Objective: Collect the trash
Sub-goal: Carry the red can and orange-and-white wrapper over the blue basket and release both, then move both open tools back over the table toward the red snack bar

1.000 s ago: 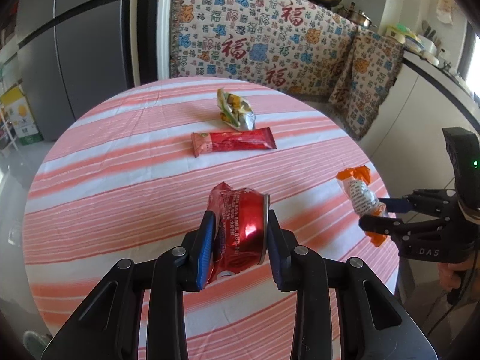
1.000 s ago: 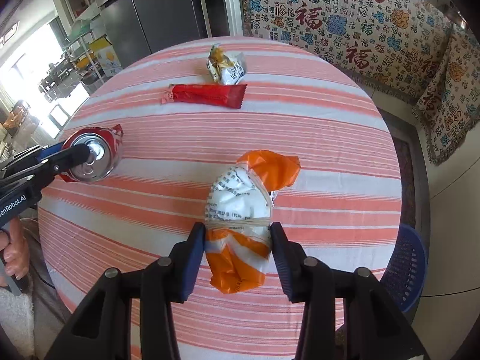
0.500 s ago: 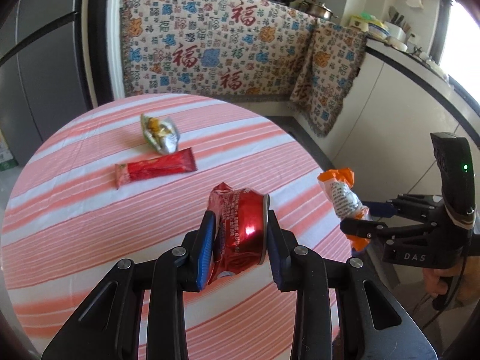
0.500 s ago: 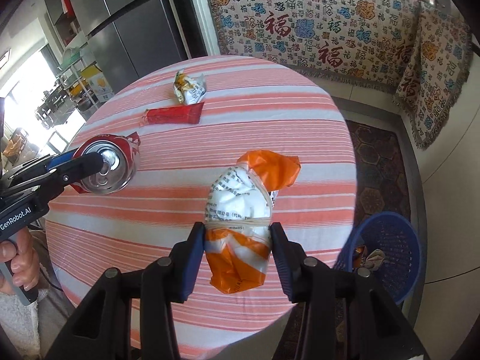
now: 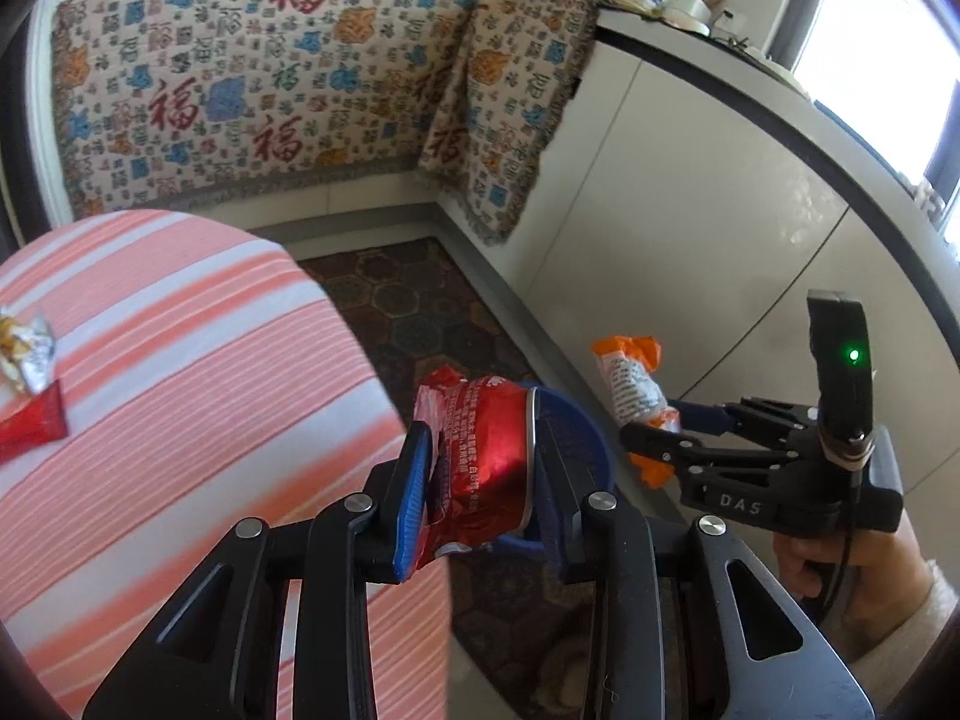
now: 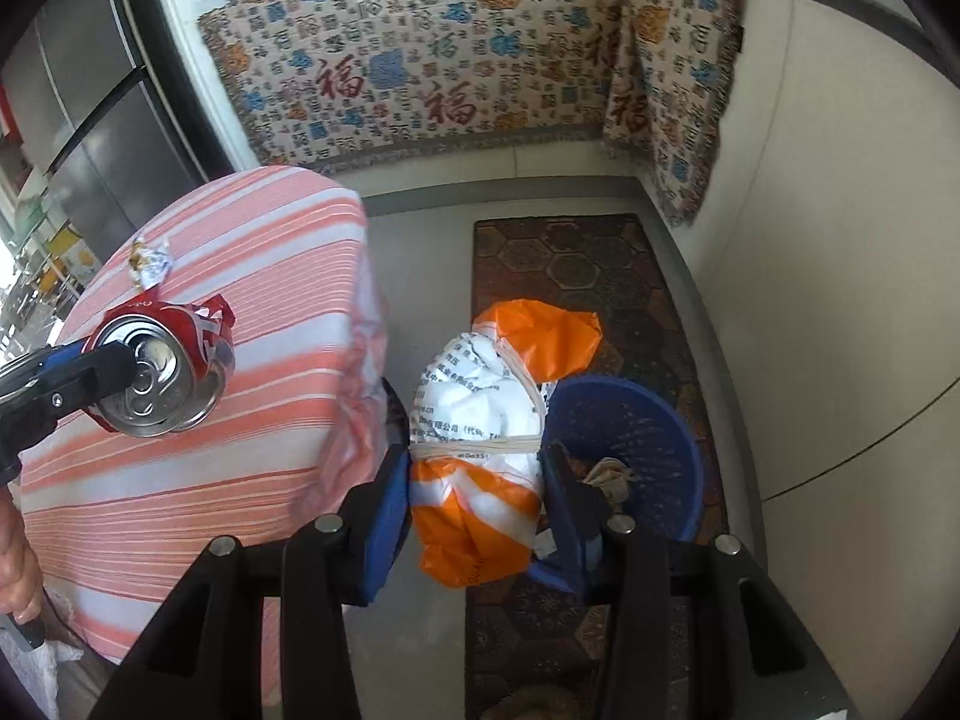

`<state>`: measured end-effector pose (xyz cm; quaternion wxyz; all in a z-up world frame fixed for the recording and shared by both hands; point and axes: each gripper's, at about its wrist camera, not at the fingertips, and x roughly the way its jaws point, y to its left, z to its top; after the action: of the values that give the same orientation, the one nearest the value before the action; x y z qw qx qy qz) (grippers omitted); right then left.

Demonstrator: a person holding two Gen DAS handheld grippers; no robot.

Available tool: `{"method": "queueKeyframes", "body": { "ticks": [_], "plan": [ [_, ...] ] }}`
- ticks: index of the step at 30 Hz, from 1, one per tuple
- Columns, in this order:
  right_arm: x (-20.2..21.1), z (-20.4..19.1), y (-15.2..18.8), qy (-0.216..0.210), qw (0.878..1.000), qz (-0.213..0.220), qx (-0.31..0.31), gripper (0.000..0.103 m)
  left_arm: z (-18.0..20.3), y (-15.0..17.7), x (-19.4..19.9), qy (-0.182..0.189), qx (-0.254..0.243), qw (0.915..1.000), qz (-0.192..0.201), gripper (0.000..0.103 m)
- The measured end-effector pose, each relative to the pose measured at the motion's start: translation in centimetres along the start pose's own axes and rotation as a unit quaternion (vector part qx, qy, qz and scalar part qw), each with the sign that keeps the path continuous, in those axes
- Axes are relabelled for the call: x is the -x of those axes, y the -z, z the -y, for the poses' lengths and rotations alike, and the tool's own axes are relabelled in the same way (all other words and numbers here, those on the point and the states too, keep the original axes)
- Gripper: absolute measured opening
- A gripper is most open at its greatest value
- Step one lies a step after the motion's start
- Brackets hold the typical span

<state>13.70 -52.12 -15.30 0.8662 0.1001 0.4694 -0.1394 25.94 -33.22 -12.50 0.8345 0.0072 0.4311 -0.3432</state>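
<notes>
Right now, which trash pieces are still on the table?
The silver crumpled wrapper and the red flat wrapper. The crushed red can and orange-white bundle are held in claws off the table.

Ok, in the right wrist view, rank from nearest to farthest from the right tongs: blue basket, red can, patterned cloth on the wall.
1. Blue basket, on the floor just right of the right tongs.
2. Red can, off to the left, over the table.
3. Patterned cloth, far back on the wall.

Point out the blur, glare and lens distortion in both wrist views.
Left wrist view: window blown out white, counter edge bowed by fisheye, patterned cloth slightly smeared. Right wrist view: striped tablecloth edge motion-blurred, glare on the crushed red can, dark vignette in the corners.
</notes>
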Motion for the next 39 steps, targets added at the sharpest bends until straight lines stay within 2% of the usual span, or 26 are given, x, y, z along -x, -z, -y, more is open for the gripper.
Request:
{"method": "queueKeyframes", "body": {
  "ticks": [5, 16, 25, 33, 34, 36, 38, 39],
  "plan": [
    [-2.8, 4.6, 0.2, 0.019, 1.0, -0.013, -0.021, 0.044, 3.0, -1.4, -5.7, 0.013, -0.01, 0.9995, -0.025, 0.032],
    [-7.3, 10.9, 1.7, 0.003, 0.998, -0.033, -0.061, 0.045, 6.6, -1.7, -13.9, 0.039, -0.021, 0.9966, -0.069, 0.032],
    [-10.2, 13.0, 2.2, -0.011, 0.994, -0.061, -0.085, 0.045, 7.5, -1.5, -17.3, 0.046, -0.014, 0.995, -0.087, 0.032],
    [-11.7, 13.5, 2.9, -0.007, 0.994, -0.076, -0.079, 0.045, 8.1, -1.7, -19.4, 0.052, -0.024, 0.994, -0.093, 0.033],
    [-11.9, 13.6, 3.0, -0.008, 0.994, -0.077, -0.077, 0.046, 8.1, -1.8, -19.7, 0.05, -0.024, 0.994, -0.095, 0.035],
    [-12.3, 13.9, 3.1, -0.01, 0.994, -0.072, -0.078, 0.047, 8.3, -2.0, -20.1, 0.051, -0.025, 0.9938, -0.096, 0.057],
    [-12.8, 14.1, 3.3, -0.005, 0.994, -0.071, -0.078, 0.052, 8.2, -2.2, -20.1, 0.045, -0.024, 0.9949, -0.087, 0.068],
    [-12.8, 14.2, 3.4, -0.003, 0.994, -0.07, -0.078, 0.054, 8.0, -2.3, -20.1, 0.046, -0.02, 0.9952, -0.084, 0.069]
  ]
}}
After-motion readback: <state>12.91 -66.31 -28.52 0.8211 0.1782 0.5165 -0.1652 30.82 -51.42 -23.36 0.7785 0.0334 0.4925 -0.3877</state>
